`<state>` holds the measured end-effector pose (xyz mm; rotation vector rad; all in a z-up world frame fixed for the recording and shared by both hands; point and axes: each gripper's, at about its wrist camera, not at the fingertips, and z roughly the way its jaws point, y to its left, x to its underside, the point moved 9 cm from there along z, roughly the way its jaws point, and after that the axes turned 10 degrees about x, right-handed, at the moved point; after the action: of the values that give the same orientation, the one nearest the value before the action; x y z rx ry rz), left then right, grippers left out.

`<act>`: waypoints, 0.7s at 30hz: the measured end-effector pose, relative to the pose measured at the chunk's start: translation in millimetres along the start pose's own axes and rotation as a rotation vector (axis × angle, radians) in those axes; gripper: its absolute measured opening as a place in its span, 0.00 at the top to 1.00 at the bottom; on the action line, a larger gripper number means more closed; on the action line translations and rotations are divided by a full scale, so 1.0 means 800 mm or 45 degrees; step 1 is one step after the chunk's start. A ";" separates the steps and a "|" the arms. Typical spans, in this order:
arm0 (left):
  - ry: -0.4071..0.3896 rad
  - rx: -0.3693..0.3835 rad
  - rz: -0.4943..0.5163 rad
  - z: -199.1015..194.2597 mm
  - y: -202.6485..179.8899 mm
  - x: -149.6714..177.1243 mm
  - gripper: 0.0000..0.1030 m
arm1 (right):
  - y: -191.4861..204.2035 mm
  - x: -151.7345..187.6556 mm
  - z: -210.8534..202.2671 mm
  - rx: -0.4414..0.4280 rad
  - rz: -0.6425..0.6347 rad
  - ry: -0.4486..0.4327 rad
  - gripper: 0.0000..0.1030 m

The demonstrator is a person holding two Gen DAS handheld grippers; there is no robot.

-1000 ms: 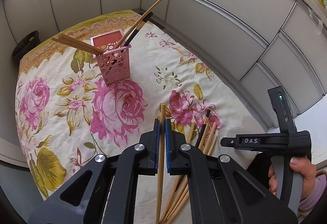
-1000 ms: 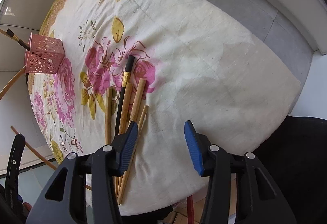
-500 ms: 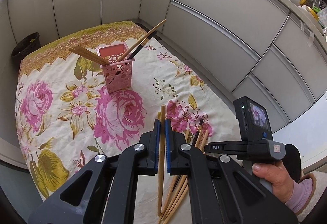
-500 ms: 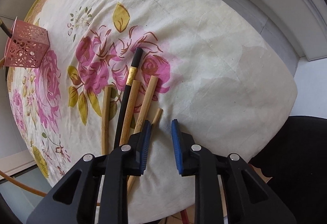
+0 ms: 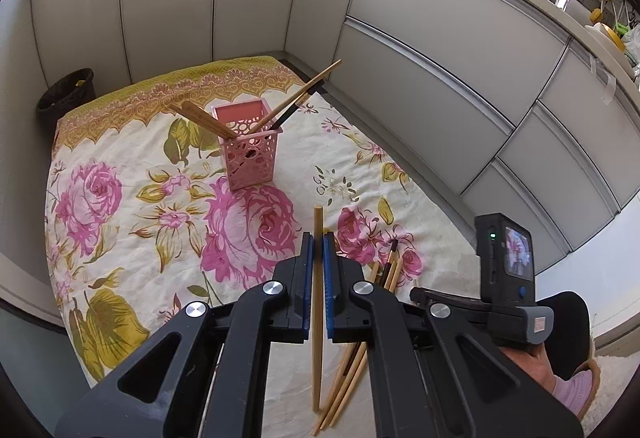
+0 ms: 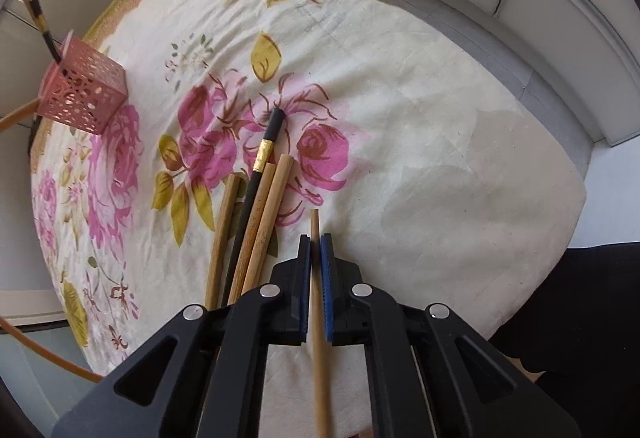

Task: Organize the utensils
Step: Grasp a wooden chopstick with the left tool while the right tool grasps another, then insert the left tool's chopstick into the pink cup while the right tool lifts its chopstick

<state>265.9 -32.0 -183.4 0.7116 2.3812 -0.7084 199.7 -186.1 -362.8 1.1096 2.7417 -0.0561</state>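
Each gripper pinches one chopstick, the left gripper [image 5: 318, 254] a chopstick [image 5: 317, 302] well short of the pink holder [image 5: 250, 144], the right gripper [image 6: 315, 256] a stick [image 6: 318, 322] just beside the loose pile [image 6: 256, 214], so either thin stick could pivot or slip out while carried to that narrow opening

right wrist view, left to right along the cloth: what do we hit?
Pink holder → lone bamboo chopstick → black chopstick with gold band → two bamboo chopsticks side by side → chopstick clamped in the right gripper.

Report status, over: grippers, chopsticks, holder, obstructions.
Left gripper shut on wooden chopstick. Right gripper likewise, another. Pink holder upright. Path unobstructed.
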 end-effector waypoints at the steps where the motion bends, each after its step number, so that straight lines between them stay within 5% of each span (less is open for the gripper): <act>1: -0.016 -0.017 0.003 -0.004 -0.001 -0.002 0.96 | 0.000 -0.001 -0.012 -0.020 -0.016 -0.052 0.95; 9: -0.154 -0.125 0.038 -0.032 -0.020 -0.022 0.96 | -0.008 -0.040 -0.126 -0.215 -0.087 -0.314 0.95; 21: -0.358 -0.277 0.000 -0.073 -0.026 -0.035 0.96 | -0.001 -0.060 -0.265 -0.363 -0.212 -0.652 0.95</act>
<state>252.7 -20.4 -117.6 0.4854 2.1568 -0.5017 200.0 -197.4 -145.7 0.6748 2.2839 0.0255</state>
